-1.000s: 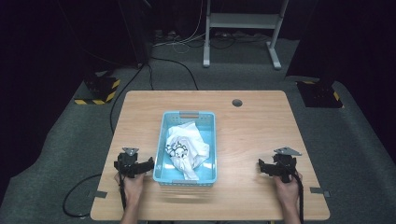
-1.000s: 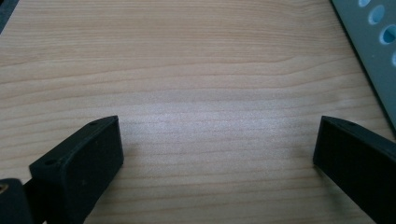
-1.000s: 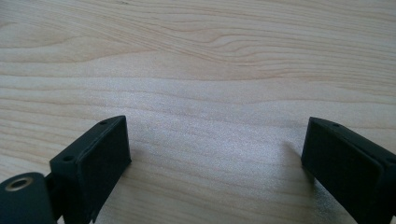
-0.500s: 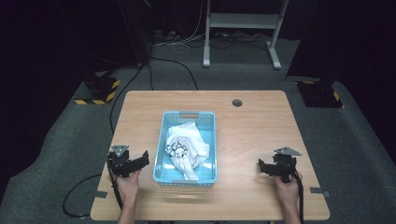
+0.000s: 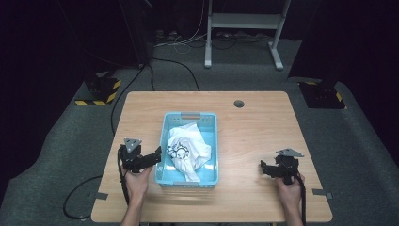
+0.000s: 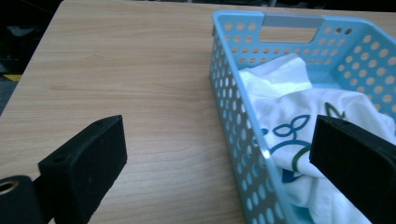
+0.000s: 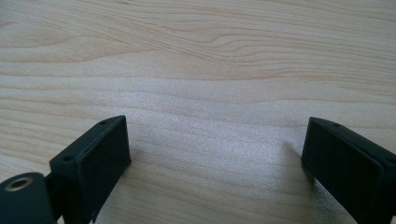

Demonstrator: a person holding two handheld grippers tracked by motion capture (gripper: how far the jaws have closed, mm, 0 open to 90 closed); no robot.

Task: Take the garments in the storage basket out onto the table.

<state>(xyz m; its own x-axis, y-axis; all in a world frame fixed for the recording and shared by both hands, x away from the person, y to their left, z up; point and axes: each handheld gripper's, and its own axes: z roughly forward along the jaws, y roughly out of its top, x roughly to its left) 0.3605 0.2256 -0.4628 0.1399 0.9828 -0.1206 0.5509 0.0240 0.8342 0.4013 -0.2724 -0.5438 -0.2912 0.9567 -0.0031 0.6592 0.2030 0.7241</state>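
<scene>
A light blue perforated basket (image 5: pixel 164 141) stands at the middle of the wooden table (image 5: pixel 254 132). Inside it lies a crumpled white shirt (image 5: pixel 187 149) with a dark printed pattern. My left gripper (image 5: pixel 156 155) is open just left of the basket, jaws pointing at its near left wall. In the left gripper view, the left gripper (image 6: pixel 222 140) spans the basket wall (image 6: pixel 233 116), with one jaw over the shirt (image 6: pixel 299 112) and one over bare wood. My right gripper (image 5: pixel 263 168) rests open on the table's right side, over bare wood (image 7: pixel 215 93), nothing between its jaws (image 7: pixel 217 144).
A round cable hole (image 5: pixel 239 103) sits near the table's far edge. Grey tape marks (image 5: pixel 100 195) lie at the front corners. On the dark floor are yellow-black striped bases (image 5: pixel 99 90), cables and a white stand (image 5: pixel 244 21) at the back.
My left gripper swung out to the left, then came back right toward the basket's near left wall. The right gripper has stayed put.
</scene>
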